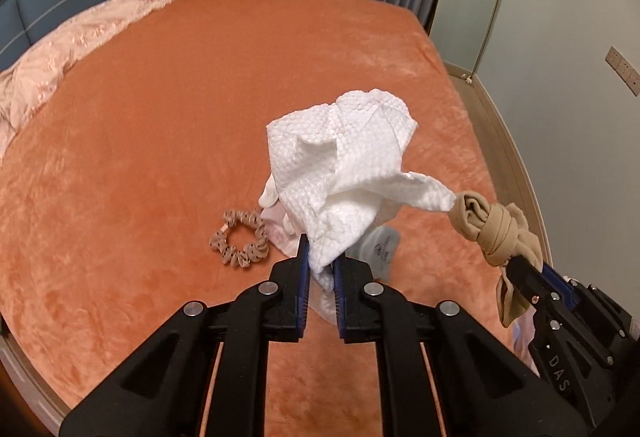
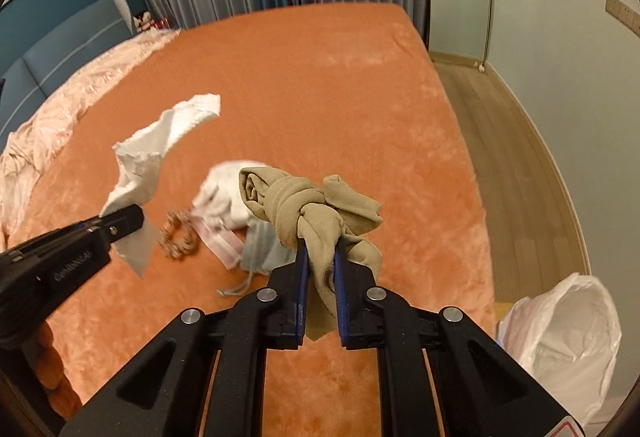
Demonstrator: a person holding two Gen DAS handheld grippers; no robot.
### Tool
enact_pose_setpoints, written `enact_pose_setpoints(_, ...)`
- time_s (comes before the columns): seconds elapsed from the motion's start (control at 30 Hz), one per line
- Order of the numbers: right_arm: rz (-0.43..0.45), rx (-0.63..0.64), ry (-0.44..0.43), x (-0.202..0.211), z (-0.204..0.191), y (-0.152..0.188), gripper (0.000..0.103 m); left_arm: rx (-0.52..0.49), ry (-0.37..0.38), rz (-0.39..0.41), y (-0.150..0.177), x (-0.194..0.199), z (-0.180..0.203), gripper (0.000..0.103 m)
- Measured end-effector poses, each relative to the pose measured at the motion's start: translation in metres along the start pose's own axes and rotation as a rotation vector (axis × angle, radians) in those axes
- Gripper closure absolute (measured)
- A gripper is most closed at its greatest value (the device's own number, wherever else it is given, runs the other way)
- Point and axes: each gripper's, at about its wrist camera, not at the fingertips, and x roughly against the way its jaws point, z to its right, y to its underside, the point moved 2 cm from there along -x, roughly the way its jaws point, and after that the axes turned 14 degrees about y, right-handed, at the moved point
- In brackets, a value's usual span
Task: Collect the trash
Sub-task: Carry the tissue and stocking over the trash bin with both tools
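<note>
Left wrist: crumpled white paper towel [image 1: 344, 165], dimpled.

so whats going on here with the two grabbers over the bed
A person is clearing trash off an orange bed with a handheld gripper in each hand. The left gripper is shut on a white paper towel, held up off the bed. The right gripper is shut on a knotted tan stocking, also in the air. A scrunchie, face masks and a white cloth remain on the bed. A white plastic bag sits open at the right, beside the bed.
</note>
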Motion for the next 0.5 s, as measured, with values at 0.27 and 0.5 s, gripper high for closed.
enact_pose_setpoints(0.27, 0.136, -0.076, -0.009, 0.084, 0.052, -0.023, 0.092, -0.089, 0.054, 0.07, -0.011, 0.058, 0.067, 0.093)
enact_pose_setpoints(0.5, 0.207, -0.149, 0.029, 0.133, 0.111, -0.017, 0.092, -0.17, 0.114, 0.087, -0.006, 0.081, 0.136, 0.093)
